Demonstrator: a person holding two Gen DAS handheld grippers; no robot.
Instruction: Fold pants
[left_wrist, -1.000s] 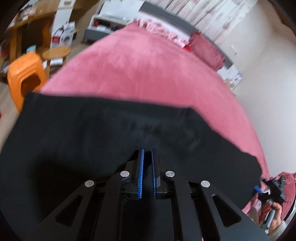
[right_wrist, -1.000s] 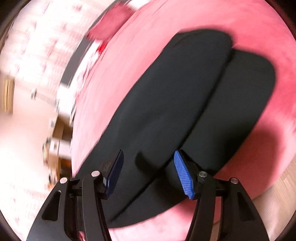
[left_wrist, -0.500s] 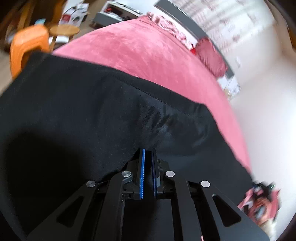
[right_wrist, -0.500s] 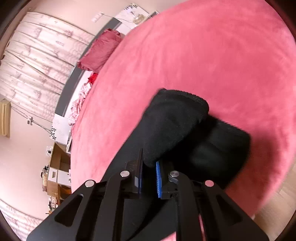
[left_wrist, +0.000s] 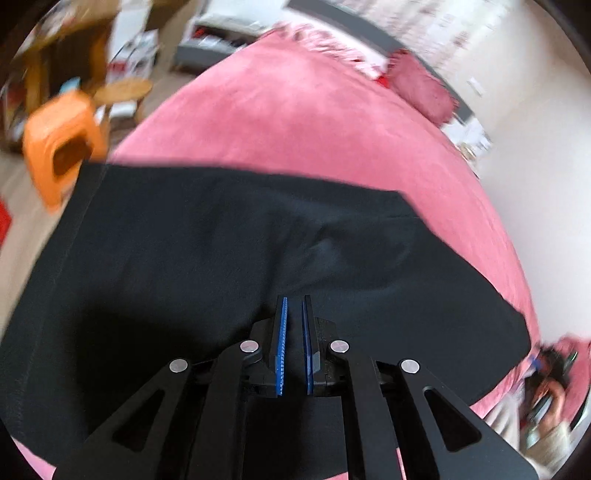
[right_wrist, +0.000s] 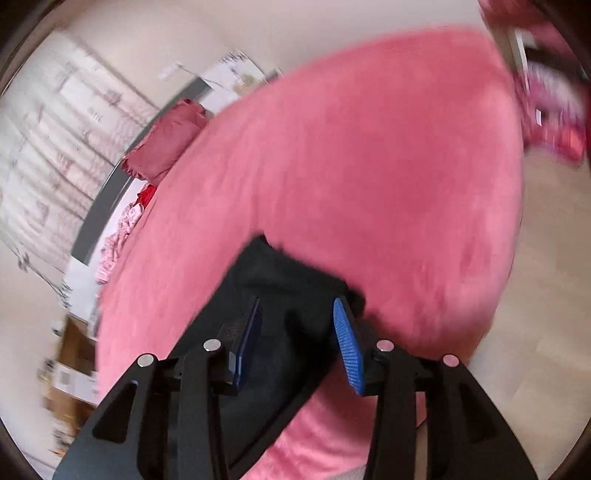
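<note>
The black pants (left_wrist: 229, 258) lie spread across the near part of the pink bed (left_wrist: 303, 122). My left gripper (left_wrist: 293, 317) is shut on a fold of the pants near their middle, its blue pads almost together with cloth between them. In the right wrist view the end of the pants (right_wrist: 291, 280) lies bunched on the bed, with my right gripper (right_wrist: 297, 314) open and the cloth between and below its blue pads (right_wrist: 347, 347). The view is blurred.
An orange plastic stool (left_wrist: 59, 136) and a round wooden stool (left_wrist: 122, 88) stand left of the bed. A red pillow (left_wrist: 421, 88) lies at the headboard, also visible from the right wrist (right_wrist: 166, 140). The floor (right_wrist: 546, 258) lies right of the bed.
My right gripper was shut on the pants end half a second ago and has opened; the end now lies on the bed. My left gripper stays shut on the cloth and has shifted.
</note>
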